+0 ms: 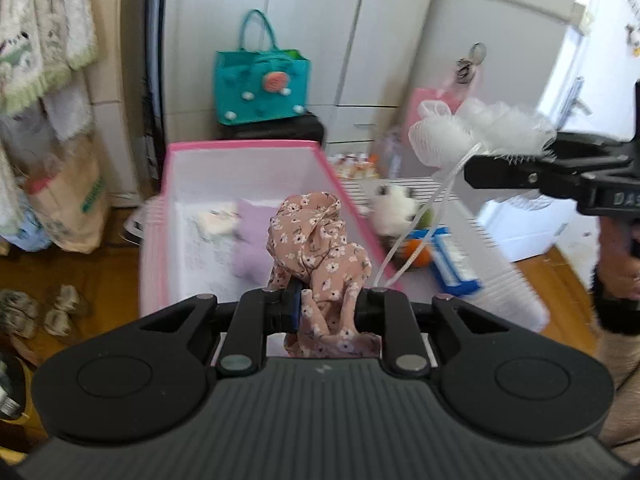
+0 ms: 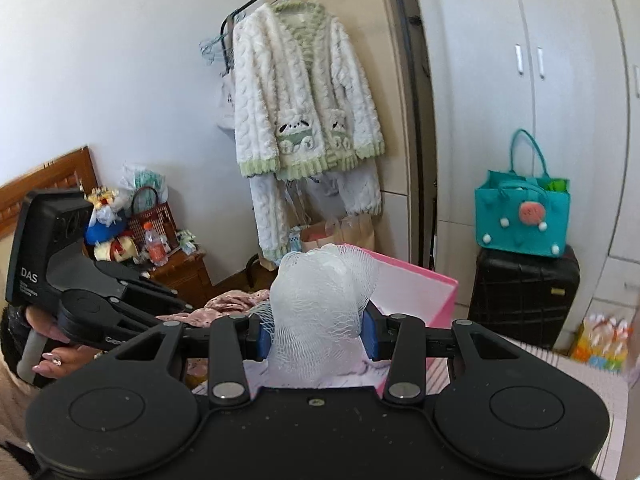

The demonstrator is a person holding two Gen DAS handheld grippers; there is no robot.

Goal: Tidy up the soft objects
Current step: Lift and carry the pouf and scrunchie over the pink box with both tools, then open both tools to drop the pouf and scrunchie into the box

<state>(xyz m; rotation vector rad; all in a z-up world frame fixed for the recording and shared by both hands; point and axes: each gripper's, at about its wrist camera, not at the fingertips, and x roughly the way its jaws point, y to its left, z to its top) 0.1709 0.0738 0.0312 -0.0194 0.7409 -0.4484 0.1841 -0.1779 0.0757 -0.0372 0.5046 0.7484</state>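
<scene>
1. The pink-rimmed box (image 1: pixel 240 200) was the biggest thing in play and my landmark. It stood open, with a lilac cushion (image 1: pixel 254 240) and a small white soft item (image 1: pixel 214 220) already lying on its floor. Both loads hung above or beside its rim, not yet inside, so a release made too soon would likely have sent them over the wall onto the floor.

2. The floral cloth (image 1: pixel 316 256) was pinched in the left gripper (image 1: pixel 326 308), whose jaws were squeezed nearly together on a thin fold. It bunched up over the box's near edge. As I judged it, so little fabric was caught that a jerk could have pulled it free, or its loose tail could have draped over the rim.

3. The white mesh bath pouf (image 2: pixel 324 304) sat clamped between the right gripper's (image 2: pixel 318 336) blue pads, jaws narrowly parted around it, to the right of the box's far corner.

4. Its white cord (image 1: pixel 420 224) dangled toward the clutter beside the box's right wall, where it might have snagged.
</scene>
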